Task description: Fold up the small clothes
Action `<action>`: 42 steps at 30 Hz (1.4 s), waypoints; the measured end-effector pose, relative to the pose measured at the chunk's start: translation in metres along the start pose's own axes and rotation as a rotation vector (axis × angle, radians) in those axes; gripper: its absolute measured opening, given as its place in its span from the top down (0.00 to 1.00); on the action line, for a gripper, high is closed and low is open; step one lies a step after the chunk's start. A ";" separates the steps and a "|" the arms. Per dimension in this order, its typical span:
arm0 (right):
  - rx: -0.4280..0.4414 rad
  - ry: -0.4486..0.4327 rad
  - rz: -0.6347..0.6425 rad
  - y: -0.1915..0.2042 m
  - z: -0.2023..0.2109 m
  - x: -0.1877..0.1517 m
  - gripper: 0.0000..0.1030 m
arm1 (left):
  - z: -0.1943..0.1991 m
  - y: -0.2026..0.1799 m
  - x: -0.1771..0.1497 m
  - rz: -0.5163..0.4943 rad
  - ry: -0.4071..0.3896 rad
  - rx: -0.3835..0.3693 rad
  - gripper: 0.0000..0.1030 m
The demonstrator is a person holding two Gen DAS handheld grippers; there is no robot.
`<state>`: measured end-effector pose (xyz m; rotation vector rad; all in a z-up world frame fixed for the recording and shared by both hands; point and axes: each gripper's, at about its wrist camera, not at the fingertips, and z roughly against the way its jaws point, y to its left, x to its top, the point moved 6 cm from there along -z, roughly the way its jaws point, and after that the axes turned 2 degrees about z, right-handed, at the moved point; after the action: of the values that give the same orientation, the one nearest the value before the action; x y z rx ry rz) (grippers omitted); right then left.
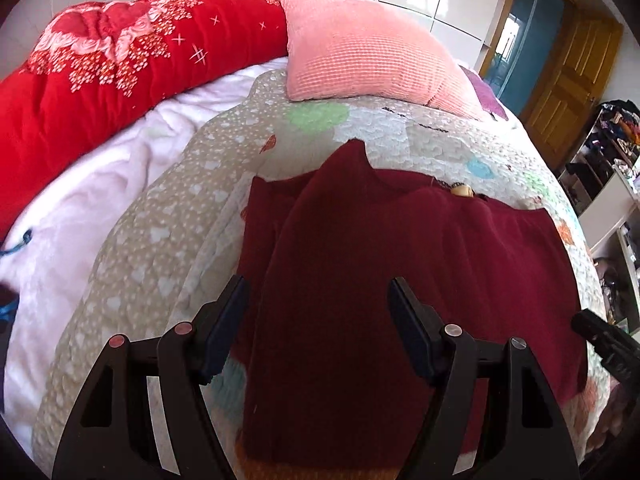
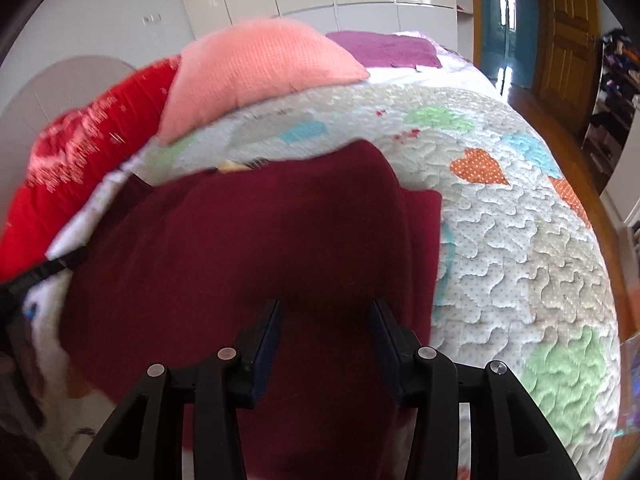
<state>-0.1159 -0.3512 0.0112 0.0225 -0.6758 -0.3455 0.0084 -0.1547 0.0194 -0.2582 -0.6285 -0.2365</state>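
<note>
A dark red garment [image 1: 400, 272] lies spread on the patchwork quilt [image 1: 160, 248], with one side folded in over its middle. My left gripper [image 1: 317, 284] hovers over the garment's left part, jaws wide apart, and no cloth is pinched between them. In the right wrist view the same garment [image 2: 240, 248] fills the centre on the quilt [image 2: 520, 240]. My right gripper [image 2: 326, 306] hangs above the garment's right part with its jaws apart and nothing between the pads. A small pale label [image 1: 460, 190] shows at the garment's far edge. The right gripper's tip [image 1: 600, 340] shows at the left wrist view's right edge.
A pink pillow [image 1: 368, 48] and a red flowered duvet [image 1: 100, 72] lie at the head of the bed, with a white blanket [image 1: 80, 220] to the left. A purple cloth [image 2: 384, 48] sits behind the pillow. A wooden door [image 1: 568, 80] and cluttered shelves [image 1: 608, 152] stand to the right.
</note>
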 end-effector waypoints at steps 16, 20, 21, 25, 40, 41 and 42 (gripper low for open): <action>-0.065 0.075 -0.111 -0.027 0.010 -0.049 0.42 | -0.002 0.027 -0.064 0.103 0.110 0.004 0.29; -0.049 -0.002 -0.053 -0.011 0.044 -0.045 0.42 | 0.017 0.028 -0.066 0.113 0.094 0.023 0.29; -0.038 -0.017 -0.039 -0.006 0.052 -0.045 0.42 | 0.021 0.029 -0.067 0.117 0.082 0.025 0.29; 0.028 -0.047 -0.006 0.018 0.075 -0.042 0.42 | 0.023 0.032 -0.067 0.121 0.065 0.034 0.29; 0.222 0.064 0.017 0.126 -0.022 0.013 0.42 | -0.011 0.047 -0.049 0.129 0.007 -0.039 0.28; 0.234 0.063 0.027 0.137 -0.027 0.021 0.42 | -0.011 0.046 -0.049 0.125 0.001 -0.041 0.28; 0.247 0.062 0.038 0.148 -0.032 0.031 0.42 | -0.011 0.046 -0.050 0.124 -0.005 -0.045 0.28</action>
<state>-0.0285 -0.2242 0.0245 0.2540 -0.6535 -0.2220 -0.0111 -0.1081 -0.0266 -0.3399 -0.6102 -0.1313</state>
